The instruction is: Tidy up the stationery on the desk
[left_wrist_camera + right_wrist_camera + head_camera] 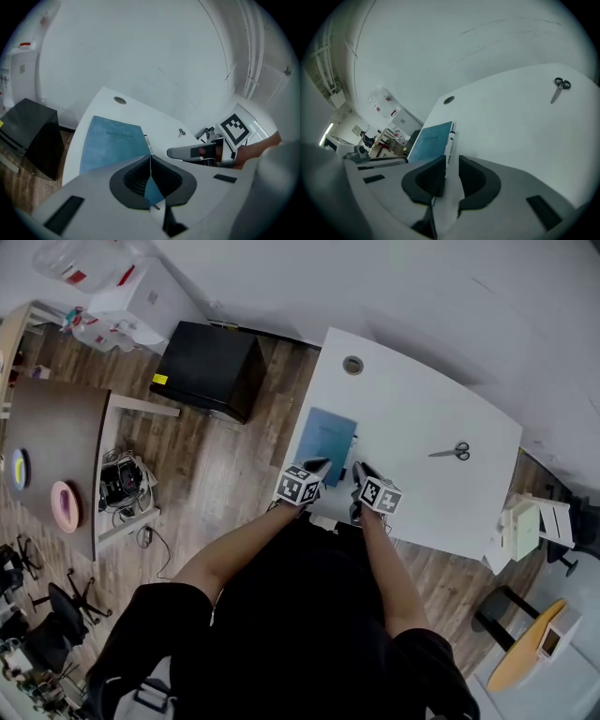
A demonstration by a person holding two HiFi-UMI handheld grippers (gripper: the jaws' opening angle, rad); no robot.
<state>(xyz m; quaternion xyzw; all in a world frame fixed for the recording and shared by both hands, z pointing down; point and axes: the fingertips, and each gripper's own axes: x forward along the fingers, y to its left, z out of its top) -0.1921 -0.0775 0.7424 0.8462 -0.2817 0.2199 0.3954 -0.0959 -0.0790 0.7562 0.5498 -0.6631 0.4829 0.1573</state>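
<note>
A blue notebook lies flat near the white desk's left front edge; its cover reads "notebook". A white pen lies along the notebook's right side. Far to the right on the desk sit small scissors. My left gripper hangs over the notebook's near edge, its jaw tips touching, with blue cover showing under them. My right gripper stands slightly open over the pen's near end, which runs in between the jaws beside the left pad.
A round cable grommet is set in the desk's far corner. A black cabinet stands on the wood floor to the left of the desk. A brown table and chairs are farther left.
</note>
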